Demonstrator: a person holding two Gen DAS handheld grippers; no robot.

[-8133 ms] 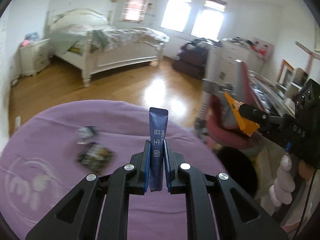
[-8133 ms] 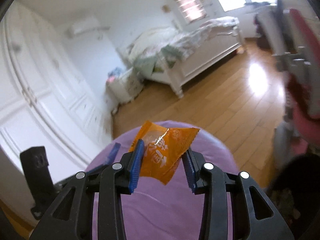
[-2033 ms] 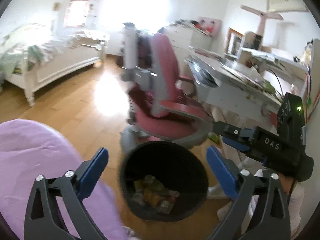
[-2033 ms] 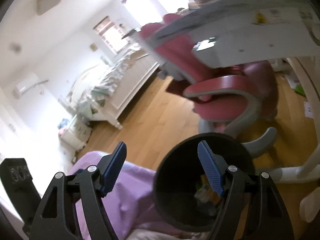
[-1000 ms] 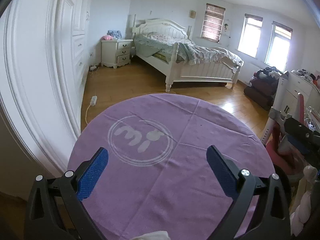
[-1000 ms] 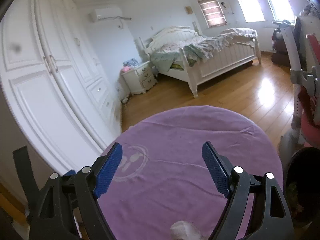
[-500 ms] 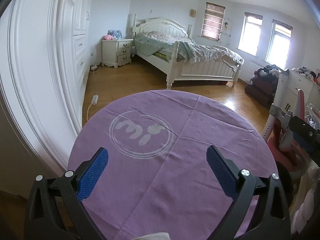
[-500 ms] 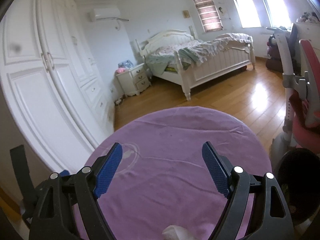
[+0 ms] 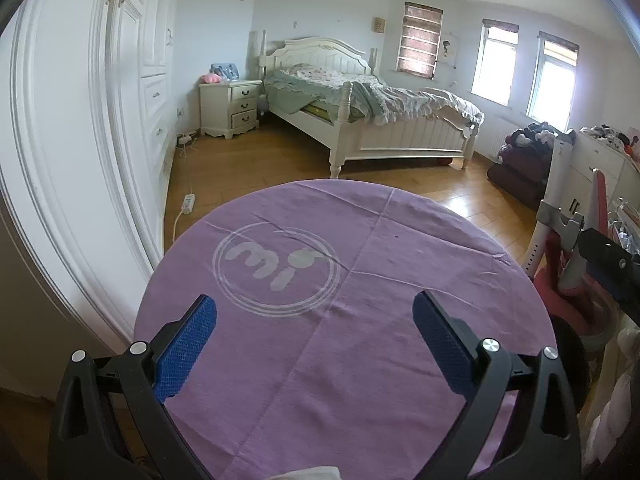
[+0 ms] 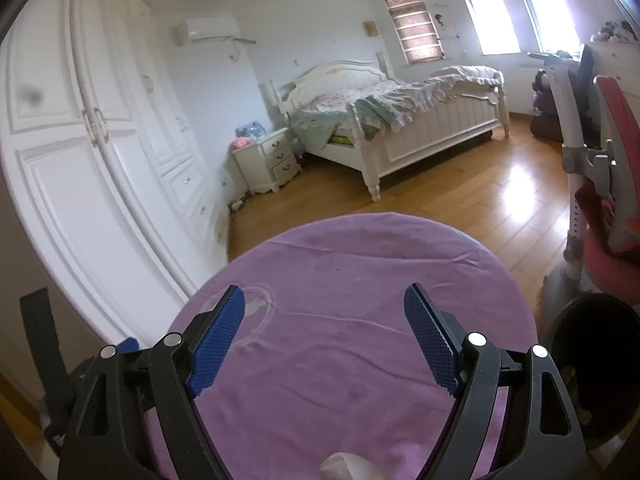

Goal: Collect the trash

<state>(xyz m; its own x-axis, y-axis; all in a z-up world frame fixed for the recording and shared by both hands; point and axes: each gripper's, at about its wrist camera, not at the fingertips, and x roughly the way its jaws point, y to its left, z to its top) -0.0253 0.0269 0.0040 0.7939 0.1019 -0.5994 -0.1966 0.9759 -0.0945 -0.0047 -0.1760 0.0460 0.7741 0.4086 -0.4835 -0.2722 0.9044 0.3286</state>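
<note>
The round table with a purple cloth (image 9: 360, 320) lies below both grippers, and no wrapper shows on it. My left gripper (image 9: 314, 318) is open and empty above the near half of the cloth. My right gripper (image 10: 324, 312) is open and empty above the cloth (image 10: 360, 280). The black trash bin (image 10: 592, 360) stands on the floor by the table's right edge; only its rim shows in the left wrist view (image 9: 570, 360). A white bit shows at the bottom edge of the right wrist view (image 10: 344, 468).
A pink desk chair (image 10: 608, 208) stands right of the table behind the bin. White wardrobe doors (image 9: 80, 160) run along the left. A white bed (image 9: 372, 120) and a nightstand (image 9: 232, 108) stand across the wooden floor. The right gripper's body (image 9: 608, 264) shows at the right.
Both grippers dropped their wrappers at the bin and swung back over the table, open and empty. In the last second both views drew back slightly, showing more of the cloth.
</note>
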